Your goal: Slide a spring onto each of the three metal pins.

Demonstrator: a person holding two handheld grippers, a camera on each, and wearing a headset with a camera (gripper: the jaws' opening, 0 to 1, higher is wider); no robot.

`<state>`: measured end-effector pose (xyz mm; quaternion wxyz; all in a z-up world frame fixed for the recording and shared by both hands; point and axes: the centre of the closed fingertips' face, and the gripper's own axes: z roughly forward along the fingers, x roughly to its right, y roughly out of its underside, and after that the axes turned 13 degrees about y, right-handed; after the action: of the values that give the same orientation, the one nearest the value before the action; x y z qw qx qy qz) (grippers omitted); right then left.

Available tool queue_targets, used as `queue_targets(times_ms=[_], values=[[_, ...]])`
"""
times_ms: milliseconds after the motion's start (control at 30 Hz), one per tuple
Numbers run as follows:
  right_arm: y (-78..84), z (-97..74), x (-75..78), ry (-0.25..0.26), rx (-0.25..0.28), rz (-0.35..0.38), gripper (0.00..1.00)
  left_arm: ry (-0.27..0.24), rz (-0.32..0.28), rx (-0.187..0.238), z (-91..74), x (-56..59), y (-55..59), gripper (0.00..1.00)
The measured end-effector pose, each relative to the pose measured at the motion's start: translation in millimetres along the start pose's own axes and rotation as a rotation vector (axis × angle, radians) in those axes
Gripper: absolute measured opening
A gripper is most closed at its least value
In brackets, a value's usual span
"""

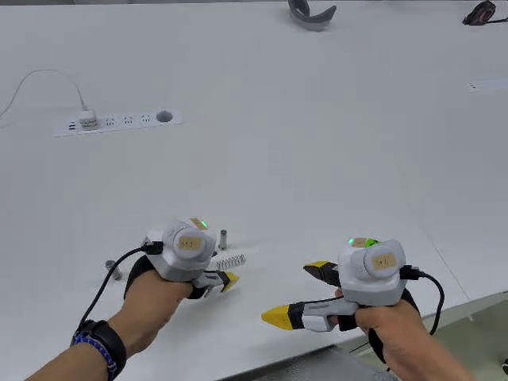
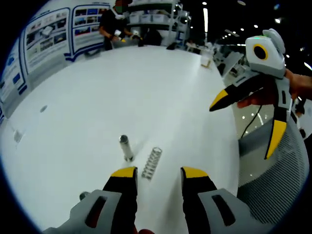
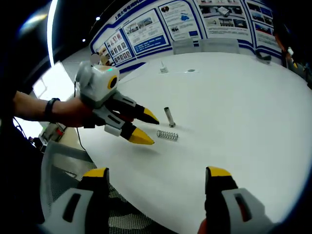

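Note:
A small coil spring (image 1: pixel 231 260) lies flat on the white table (image 1: pixel 302 159). Just behind it a short metal pin (image 1: pixel 223 238) stands upright. A second grey pin (image 1: pixel 113 270) sits to the left, beside the cable. My left gripper (image 1: pixel 222 279) is low over the table, open, with its yellow fingertips (image 2: pixel 124 171) just short of the spring (image 2: pixel 152 162) and pin (image 2: pixel 126 147). My right gripper (image 1: pixel 298 292) hovers open and empty near the front edge, pointing left at the spring (image 3: pixel 167 135) and pin (image 3: pixel 168 117). The left gripper (image 3: pixel 139 126) appears there too.
A white power strip (image 1: pixel 119 121) with a plug and cord lies at the back left. A dark curved object (image 1: pixel 311 13) and another dark item (image 1: pixel 480 12) sit at the far edge. The table's front edge (image 1: pixel 468 305) runs close to my right hand.

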<state>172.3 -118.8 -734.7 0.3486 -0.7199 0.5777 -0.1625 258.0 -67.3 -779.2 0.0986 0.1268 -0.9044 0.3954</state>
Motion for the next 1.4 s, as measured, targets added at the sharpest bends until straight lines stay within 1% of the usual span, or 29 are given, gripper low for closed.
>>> queue_targets(times_ms=[267,333,533,633,733,800,833,967,1100,1200,1300,1400], values=[[2.7,-1.5,3.1,0.000,-0.005,0.008,0.82,-0.018,-0.015,-0.014,11.5,-5.7,6.3,0.29],[2.9,-0.5,3.3,-0.001,-0.005,0.010,0.82,-0.021,-0.018,-0.019,12.5,-6.6,7.5,0.27],[2.4,1.4,-0.7,-0.008,-0.006,0.010,0.82,-0.045,-0.035,-0.010,14.5,-13.7,9.0,0.19],[2.6,2.4,-1.4,-0.010,-0.008,0.007,0.82,-0.053,-0.024,-0.015,15.8,-14.8,9.5,0.17],[2.4,2.0,-1.6,-0.011,-0.007,0.008,0.82,-0.049,-0.014,-0.021,18.8,-14.3,11.2,0.13],[3.0,2.1,-1.1,-0.011,-0.007,0.008,0.82,-0.046,-0.031,-0.015,19.2,-13.1,11.7,0.11],[3.5,2.2,-0.3,-0.011,-0.007,0.009,0.82,-0.051,-0.039,-0.002,19.1,-13.8,10.8,0.11],[4.3,0.8,0.8,-0.009,-0.010,0.011,0.82,-0.050,-0.052,-0.001,17.1,-10.9,12.7,0.11],[4.7,0.1,1.2,-0.008,-0.011,0.013,0.82,-0.044,-0.081,0.016,13.0,-8.5,16.1,0.11],[4.3,0.5,0.5,-0.010,-0.008,0.018,0.82,-0.040,-0.081,0.015,9.3,-4.7,18.9,0.11],[4.4,1.6,-2.0,-0.017,-0.009,0.015,0.82,-0.041,-0.084,0.018,3.1,-1.4,22.0,0.11],[2.6,2.4,-4.4,-0.023,-0.001,0.027,0.82,-0.045,-0.100,0.033,-5.6,2.3,24.6,0.11]])
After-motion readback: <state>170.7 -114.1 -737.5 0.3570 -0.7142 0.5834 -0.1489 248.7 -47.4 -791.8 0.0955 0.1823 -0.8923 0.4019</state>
